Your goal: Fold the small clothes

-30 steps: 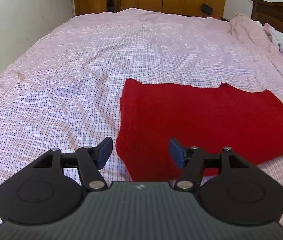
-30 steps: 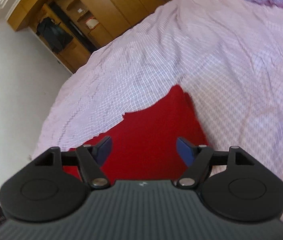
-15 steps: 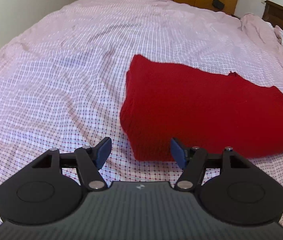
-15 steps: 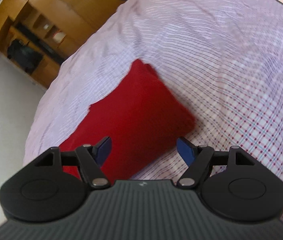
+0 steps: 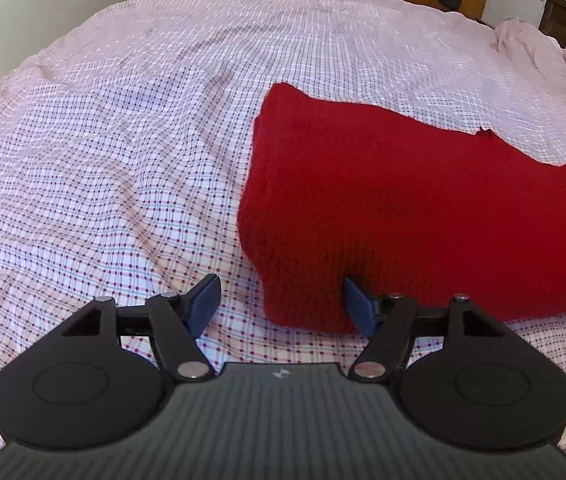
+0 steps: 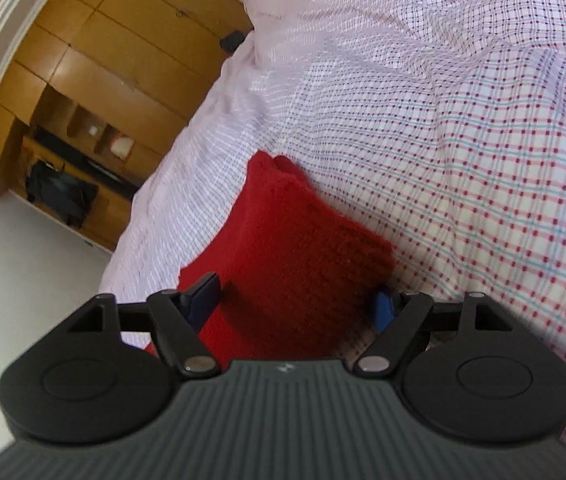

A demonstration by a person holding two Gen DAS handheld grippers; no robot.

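The folded red knit garment (image 5: 423, 208) lies flat on the checked bedsheet (image 5: 103, 168), and everything here is placed against it. Your left tool (image 5: 279, 304) tilts steeply down at the garment's near left corner: that corner sits between the two blue pads, the right pad (image 5: 357, 306) touching or just beside the knit edge, the left pad (image 5: 203, 302) standing apart from it over bare sheet. Its jaws are spread and have just been opening further, with the corner between them but not pinched. Your right tool (image 6: 299, 306) comes in lower and flatter, rolled so that the bed slants across its view, and it straddles the garment's (image 6: 295, 252) other near corner. One pad (image 6: 203, 300) hovers over the red fabric; the other pad (image 6: 385, 310) sits just beside the thick folded edge, low against the sheet (image 6: 483, 140). These jaws too are spread and have just been widening, with the fabric between them and not clamped. Beyond the garment, past the far end of the bed, stands a wooden wardrobe (image 6: 95, 72).
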